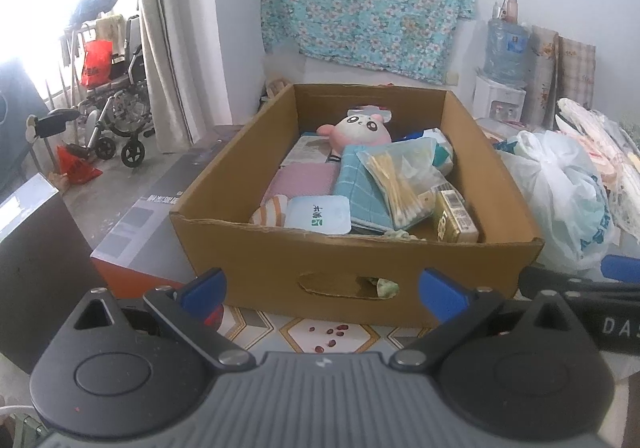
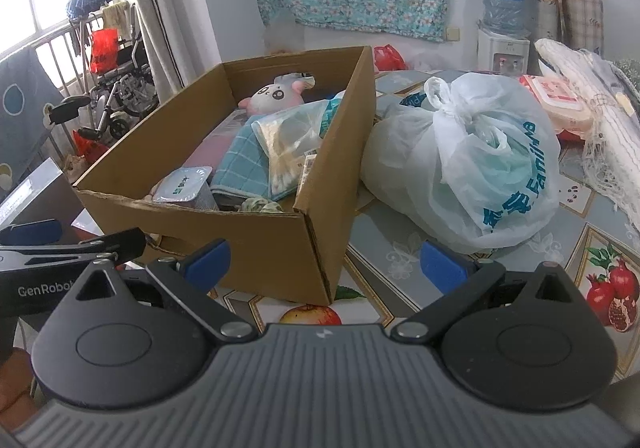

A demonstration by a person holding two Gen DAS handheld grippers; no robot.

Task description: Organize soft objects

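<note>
**Cardboard box full of soft things, both grippers spread before it**

Brown cardboard box [image 1: 352,264] stands on the patterned tablecloth [image 2: 400,248], and we see it from both wrist cameras. Inside it lies a pink and white plush toy [image 1: 362,125] near the far wall, with its face turned up. In front of the toy lies a teal checked cloth [image 1: 356,183], and on this cloth rests a clear bag of cotton swabs [image 1: 404,175]. A folded pink cloth [image 1: 304,177] lies to the left of the teal one. Near the front wall we see a sealed white tub [image 1: 318,213] and, at the right, a small yellow carton [image 1: 456,217].

Our left gripper [image 1: 322,288] hangs just before the front wall of the box, its blue fingertips [image 1: 204,288] wide apart and holding nothing. Our right gripper [image 2: 324,262] is near the right front corner of the box, also spread and empty.

Just beside the box, on its right, sits a knotted white plastic bag [image 2: 472,163] with blue print, touching the box wall. A wheelchair [image 1: 120,103] stands by the window.
</note>
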